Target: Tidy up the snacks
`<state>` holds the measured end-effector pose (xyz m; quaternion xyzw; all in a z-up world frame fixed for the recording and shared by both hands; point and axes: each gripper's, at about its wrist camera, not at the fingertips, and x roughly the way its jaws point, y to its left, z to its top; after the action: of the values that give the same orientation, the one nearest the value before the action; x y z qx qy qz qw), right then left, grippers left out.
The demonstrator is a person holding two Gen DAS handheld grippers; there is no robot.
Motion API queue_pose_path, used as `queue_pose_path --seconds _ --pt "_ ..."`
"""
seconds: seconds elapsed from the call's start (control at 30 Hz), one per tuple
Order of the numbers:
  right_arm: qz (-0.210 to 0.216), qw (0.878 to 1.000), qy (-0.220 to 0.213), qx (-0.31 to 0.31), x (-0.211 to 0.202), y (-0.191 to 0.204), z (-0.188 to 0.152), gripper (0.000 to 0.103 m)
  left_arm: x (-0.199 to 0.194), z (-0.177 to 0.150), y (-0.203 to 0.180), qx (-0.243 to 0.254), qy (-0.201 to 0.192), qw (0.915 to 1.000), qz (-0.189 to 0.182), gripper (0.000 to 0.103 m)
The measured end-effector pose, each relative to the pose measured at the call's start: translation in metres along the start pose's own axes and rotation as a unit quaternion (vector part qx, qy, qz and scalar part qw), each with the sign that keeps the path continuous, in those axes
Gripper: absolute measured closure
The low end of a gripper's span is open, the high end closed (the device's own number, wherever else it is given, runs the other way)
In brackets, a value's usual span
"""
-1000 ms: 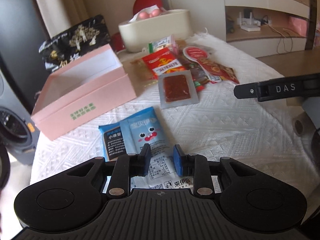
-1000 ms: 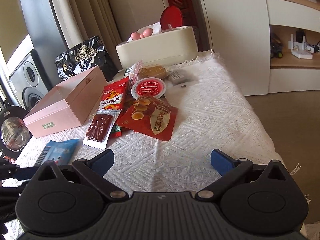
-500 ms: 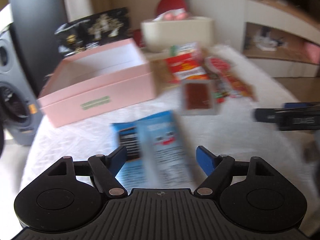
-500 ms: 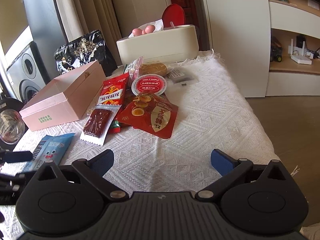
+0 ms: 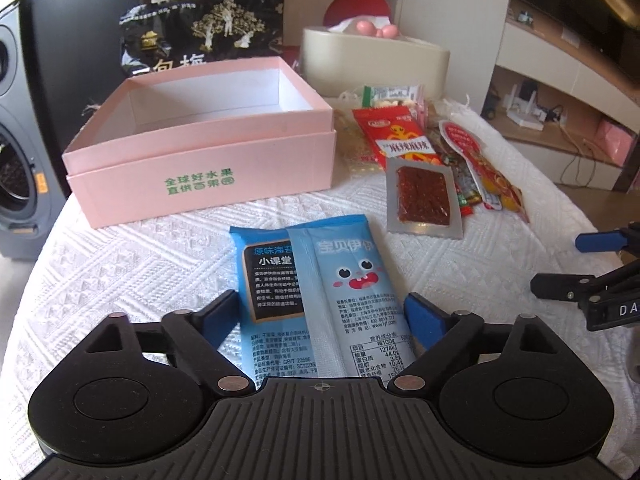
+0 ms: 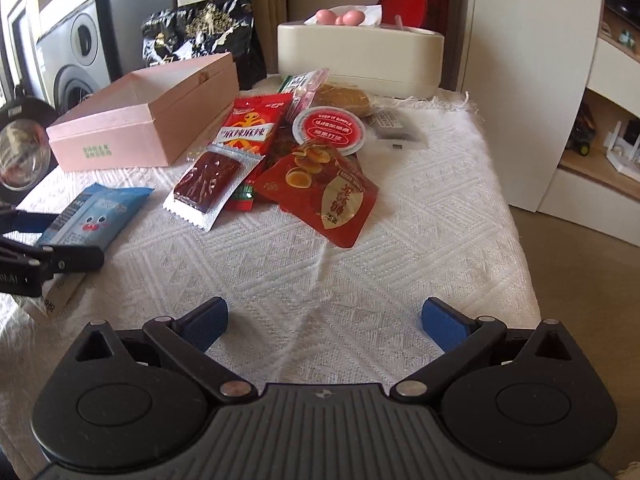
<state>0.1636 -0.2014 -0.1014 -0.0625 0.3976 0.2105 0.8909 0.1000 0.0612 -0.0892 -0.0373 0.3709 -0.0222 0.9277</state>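
A blue seaweed snack packet lies flat on the white tablecloth between the open fingers of my left gripper; it also shows in the right wrist view. An open, empty pink box stands just beyond it. A pile of snacks lies to the right of the box: a clear pack of red jerky, a red spicy packet and a red egg packet. My right gripper is open and empty above bare cloth.
A cream container and a black bag stand at the table's back. A round red-lidded cup sits in the snack pile. The table's right edge drops to the floor. A washing machine is at the left.
My left gripper has opened, let go of the blue packet and drawn back. The packet now lies flat on the cloth. The right gripper has stayed open and moved slightly.
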Motion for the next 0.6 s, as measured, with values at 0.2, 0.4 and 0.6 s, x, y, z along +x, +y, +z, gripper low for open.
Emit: queue_pose_path --seconds 0.2,0.4,0.6 --pt "0.040 0.998 -0.053 0.002 -0.014 0.027 0.017 0.004 -0.018 -0.003 0.023 -0.055 -0.016 0.9979 -0.028 0.012" --pt "0.006 0.996 -0.093 -0.005 0.010 0.083 0.052 0.028 -0.036 -0.004 0.032 -0.061 -0.025 0.9975 -0.025 0.012" --pt "-0.029 0.998 -0.052 0.006 0.056 0.097 0.065 0.037 -0.043 -0.010 0.042 -0.074 -0.030 0.9963 -0.033 0.012"
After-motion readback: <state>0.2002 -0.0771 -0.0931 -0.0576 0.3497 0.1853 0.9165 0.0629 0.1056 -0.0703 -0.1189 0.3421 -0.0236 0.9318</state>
